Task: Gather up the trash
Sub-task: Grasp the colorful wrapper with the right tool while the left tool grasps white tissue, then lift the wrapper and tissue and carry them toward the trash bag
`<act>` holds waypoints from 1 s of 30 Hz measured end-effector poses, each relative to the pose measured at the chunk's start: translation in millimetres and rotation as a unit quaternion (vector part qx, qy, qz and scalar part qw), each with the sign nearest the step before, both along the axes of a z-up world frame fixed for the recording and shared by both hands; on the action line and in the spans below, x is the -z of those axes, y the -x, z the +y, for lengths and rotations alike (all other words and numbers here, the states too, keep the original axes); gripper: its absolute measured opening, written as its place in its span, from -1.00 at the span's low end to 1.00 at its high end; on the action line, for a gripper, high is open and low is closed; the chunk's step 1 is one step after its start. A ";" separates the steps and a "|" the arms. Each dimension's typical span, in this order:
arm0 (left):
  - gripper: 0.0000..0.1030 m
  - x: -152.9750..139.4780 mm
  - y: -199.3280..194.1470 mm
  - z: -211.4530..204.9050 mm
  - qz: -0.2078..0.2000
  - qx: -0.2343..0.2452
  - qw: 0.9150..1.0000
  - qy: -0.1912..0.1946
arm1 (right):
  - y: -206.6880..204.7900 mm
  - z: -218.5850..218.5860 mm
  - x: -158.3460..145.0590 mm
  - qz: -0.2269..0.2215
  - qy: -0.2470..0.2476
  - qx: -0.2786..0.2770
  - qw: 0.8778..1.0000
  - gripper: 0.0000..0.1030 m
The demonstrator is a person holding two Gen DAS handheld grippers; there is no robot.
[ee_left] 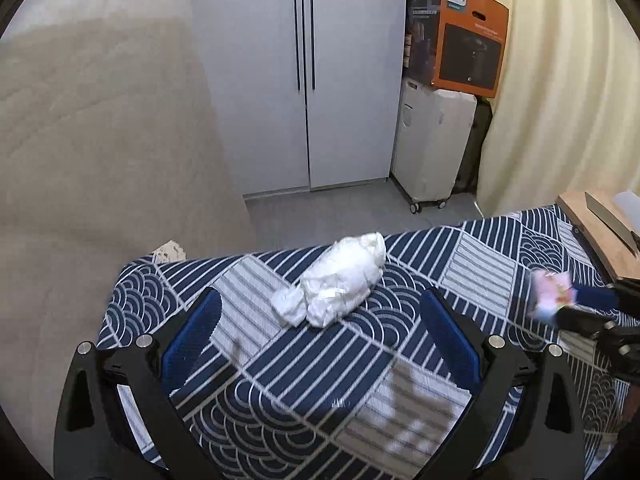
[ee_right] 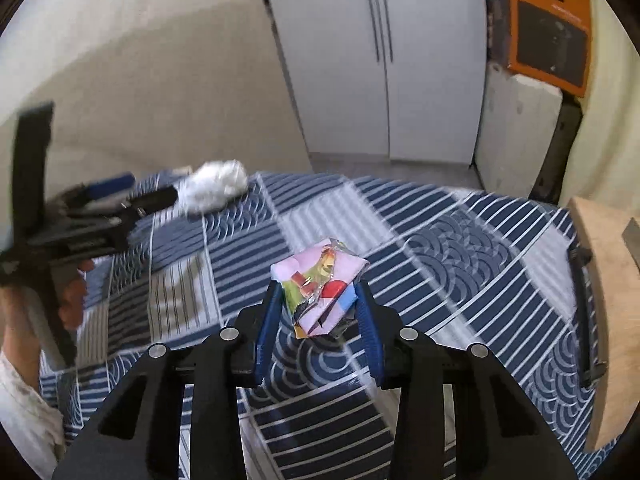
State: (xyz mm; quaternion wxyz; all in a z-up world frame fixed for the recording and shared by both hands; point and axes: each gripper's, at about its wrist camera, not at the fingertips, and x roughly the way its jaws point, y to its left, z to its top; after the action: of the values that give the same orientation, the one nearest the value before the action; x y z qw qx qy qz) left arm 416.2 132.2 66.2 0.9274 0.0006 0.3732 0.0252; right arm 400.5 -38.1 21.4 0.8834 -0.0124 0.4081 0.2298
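Your right gripper (ee_right: pixel 316 300) has its jaws closed in on a crumpled colourful wrapper (ee_right: pixel 318 286), pinched between the blue pads (ee_right: pixel 267 320) and held just above the blue patterned cloth (ee_right: pixel 460 264) covering the surface. Only the right wrist view shows the wrapper clearly; from the left wrist it is a pink blur at the far right edge (ee_left: pixel 550 292). Your left gripper (ee_left: pixel 320 320) has its jaws spread wide and holds nothing, pointing at a white wad of tissue (ee_left: pixel 340 278) that lies on the cloth just ahead of the fingertips. The right view shows your left hand (ee_right: pixel 74 296) gripping the handle, tilted forward, though blurred. A wooden board (ee_left: pixel 600 232) with a knife (ee_left: pixel 612 220) sits at the cloth's right edge.
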 end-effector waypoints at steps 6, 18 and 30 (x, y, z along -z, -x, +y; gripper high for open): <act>0.89 4.4 -18.2 0.6 0.006 0.002 1.000 0.014 | 0.1 -24.7 -16.9 -0.047 -0.036 0.021 0.998 -0.38; 0.89 30.0 -44.8 0.8 0.037 0.006 0.999 0.013 | -2.9 -46.6 -23.3 -0.061 -0.051 0.040 0.996 -0.40; 0.08 40.8 -54.2 -7.5 0.072 0.013 0.997 0.005 | -2.0 -44.1 -19.4 -0.056 -0.057 0.027 0.996 -0.40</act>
State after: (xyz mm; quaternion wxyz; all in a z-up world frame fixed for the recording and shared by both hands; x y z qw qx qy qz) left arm 470.4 124.7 25.4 0.8985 0.0029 0.4388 0.0110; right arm 402.5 -82.2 40.8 0.9100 0.0359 0.3446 0.2278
